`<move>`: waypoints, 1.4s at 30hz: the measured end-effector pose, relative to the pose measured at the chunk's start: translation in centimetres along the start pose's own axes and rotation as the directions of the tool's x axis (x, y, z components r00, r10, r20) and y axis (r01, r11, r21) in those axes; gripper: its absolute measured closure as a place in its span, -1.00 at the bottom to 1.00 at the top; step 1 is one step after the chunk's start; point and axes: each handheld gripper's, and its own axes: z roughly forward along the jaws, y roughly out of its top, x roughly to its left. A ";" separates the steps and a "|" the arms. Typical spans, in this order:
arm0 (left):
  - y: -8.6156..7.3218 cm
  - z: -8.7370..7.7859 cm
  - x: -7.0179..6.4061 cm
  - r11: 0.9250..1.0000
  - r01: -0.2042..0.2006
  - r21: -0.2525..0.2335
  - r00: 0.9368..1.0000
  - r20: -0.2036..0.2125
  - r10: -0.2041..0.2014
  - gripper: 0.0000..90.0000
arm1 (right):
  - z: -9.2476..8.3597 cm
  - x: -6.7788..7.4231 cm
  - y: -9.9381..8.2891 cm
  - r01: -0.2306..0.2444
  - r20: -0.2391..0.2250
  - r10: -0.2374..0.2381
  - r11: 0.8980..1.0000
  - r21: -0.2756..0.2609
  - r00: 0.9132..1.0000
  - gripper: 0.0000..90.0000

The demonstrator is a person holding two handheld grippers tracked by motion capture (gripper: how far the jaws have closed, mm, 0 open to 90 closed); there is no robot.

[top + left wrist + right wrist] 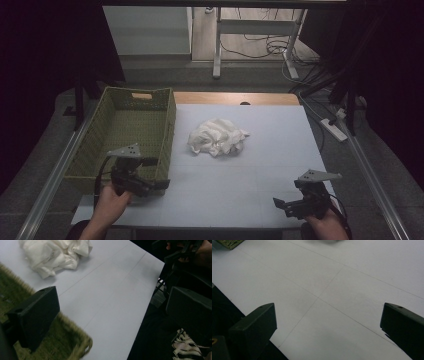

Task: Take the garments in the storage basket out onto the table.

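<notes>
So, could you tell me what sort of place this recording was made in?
Probably a lab or workshop data-collection station: a white-topped table with a woven basket and crumpled cloth, bare desk frames, loose cables and a power strip on the floor.

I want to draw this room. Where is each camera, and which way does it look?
High view: above the person's side, looking forward and down at the table, basket and white cloth; both hands and tools show.
Left gripper view: rides the left tool, looking across the table; open jaws, the other hand far off.
Right gripper view: rides the right tool, looking along bare table; open jaws.
Shared: high and left views both show the cloth and basket.
</notes>
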 end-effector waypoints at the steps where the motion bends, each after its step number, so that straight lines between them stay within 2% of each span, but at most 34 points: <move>1: -0.2 -0.2 0.0 1.000 0.003 -0.002 1.000 -0.003 -0.003 -1.00 | 0.0 0.0 0.0 0.000 0.000 0.000 1.000 0.000 1.000 -0.98; 5: -0.9 -1.0 -0.1 1.000 0.013 -0.016 1.000 -0.018 -0.013 -1.00 | 0.0 0.0 0.0 0.001 0.000 -0.001 1.000 0.001 1.000 -0.98; 11: -2.1 -2.2 -0.3 1.000 0.019 -0.020 0.998 -0.064 -0.020 -1.00 | 0.0 0.0 0.0 -0.003 -0.001 0.003 1.000 -0.001 1.000 -0.98; 23: -4.6 -4.5 -1.3 0.999 0.034 -0.034 0.991 -0.131 -0.038 -1.00 | 0.0 0.0 0.0 -0.003 -0.001 0.003 1.000 0.002 1.000 -0.98; 26: -5.4 -5.0 -1.4 0.998 0.050 -0.034 0.986 -0.155 -0.055 -1.00 | 0.0 0.0 0.0 -0.007 0.001 0.007 1.000 0.003 1.000 -0.98; 29: -6.2 -5.5 -1.4 0.996 0.071 -0.045 0.984 -0.159 -0.077 -1.00 | 0.1 0.0 0.0 -0.005 0.002 0.005 1.000 0.008 1.000 -0.98; 34: -7.1 -6.0 -1.3 0.995 0.089 -0.034 0.978 -0.186 -0.094 -1.00 | 0.1 -0.1 0.0 -0.010 0.000 0.010 1.000 0.006 1.000 -0.98; 40: -8.7 -6.6 -0.9 0.993 0.110 -0.050 0.974 -0.194 -0.118 -1.00 | 0.1 -0.1 0.0 -0.013 0.000 0.013 1.000 0.008 1.000 -0.98; 41: -9.0 -6.6 -0.9 0.993 0.110 -0.044 0.972 -0.205 -0.116 -1.00 | 0.1 -0.1 0.0 -0.012 0.000 0.012 1.000 0.007 1.000 -0.98; 42: -9.2 -6.7 -0.8 0.993 0.111 -0.030 0.967 -0.227 -0.115 -1.00 | 0.1 -0.1 0.0 -0.012 0.001 0.012 1.000 0.007 1.000 -0.98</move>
